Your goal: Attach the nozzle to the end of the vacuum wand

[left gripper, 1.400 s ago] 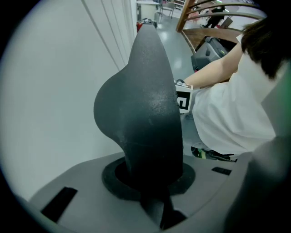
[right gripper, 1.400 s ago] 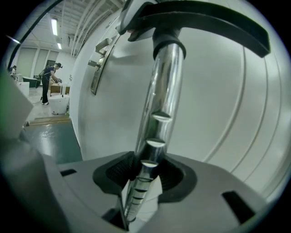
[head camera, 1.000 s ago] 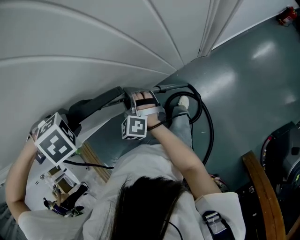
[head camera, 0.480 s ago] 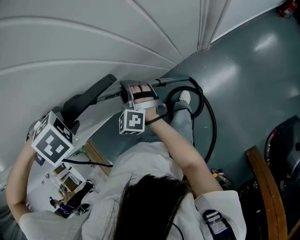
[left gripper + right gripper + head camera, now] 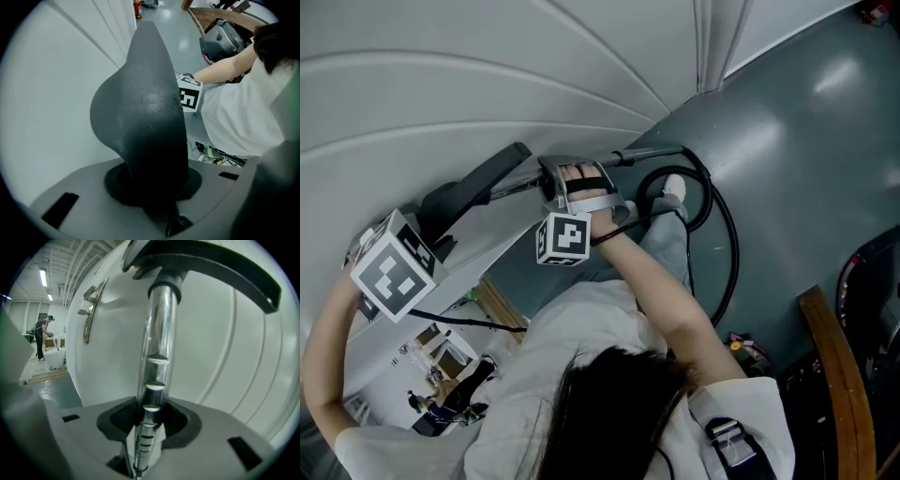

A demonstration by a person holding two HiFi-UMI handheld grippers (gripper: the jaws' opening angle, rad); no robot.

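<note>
The black vacuum nozzle slants up to the right from my left gripper, which is shut on it. In the left gripper view the nozzle fills the middle and rises out of the left gripper. The chrome wand runs right from the nozzle's neck to my right gripper. In the right gripper view the wand stands between the pads of the right gripper, whose jaws are closing on it. The wand's top end goes into the nozzle.
A big white curved wall lies just behind the nozzle and wand. A black hose loops over the grey floor. A wooden rail stands at right. Small clutter on a white table lies at bottom left.
My left gripper has drifted a little left with the nozzle, and the nozzle's far end now sits higher against the wall. The right gripper has kept its hold on the wand.
</note>
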